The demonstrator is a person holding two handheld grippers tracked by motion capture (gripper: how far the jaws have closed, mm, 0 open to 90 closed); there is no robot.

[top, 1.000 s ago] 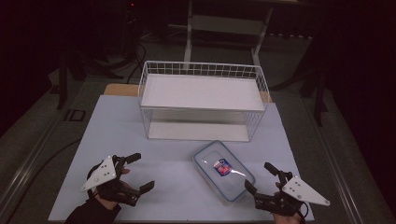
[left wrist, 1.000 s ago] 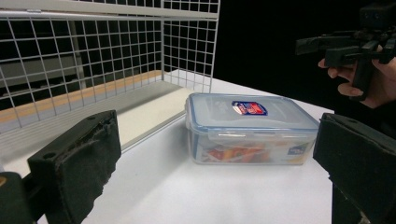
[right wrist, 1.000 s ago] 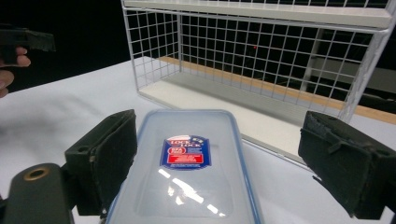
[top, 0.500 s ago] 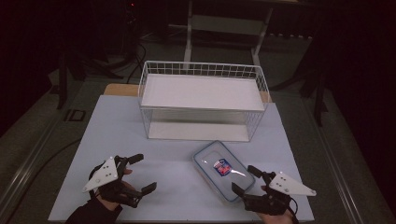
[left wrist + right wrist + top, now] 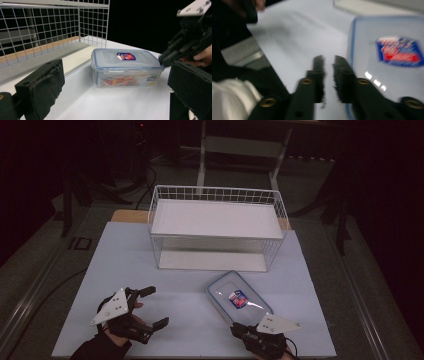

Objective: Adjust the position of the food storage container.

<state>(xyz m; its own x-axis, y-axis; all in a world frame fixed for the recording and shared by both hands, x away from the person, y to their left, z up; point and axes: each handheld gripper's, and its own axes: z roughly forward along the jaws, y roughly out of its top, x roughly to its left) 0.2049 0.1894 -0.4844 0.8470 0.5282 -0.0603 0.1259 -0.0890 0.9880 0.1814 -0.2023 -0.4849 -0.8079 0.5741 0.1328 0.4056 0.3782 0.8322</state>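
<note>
Right hand-held gripper lower right of frame, jaws nearly closed, grasping nothing, at near corner of lidded food container, left hand-held gripper lower left, jaws spread wide, container mid-desk before white wire basket.

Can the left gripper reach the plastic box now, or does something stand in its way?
Probably yes. The left gripper is open, and bare table lies between it and the plastic box. The right gripper is at the box's other corner.
</note>
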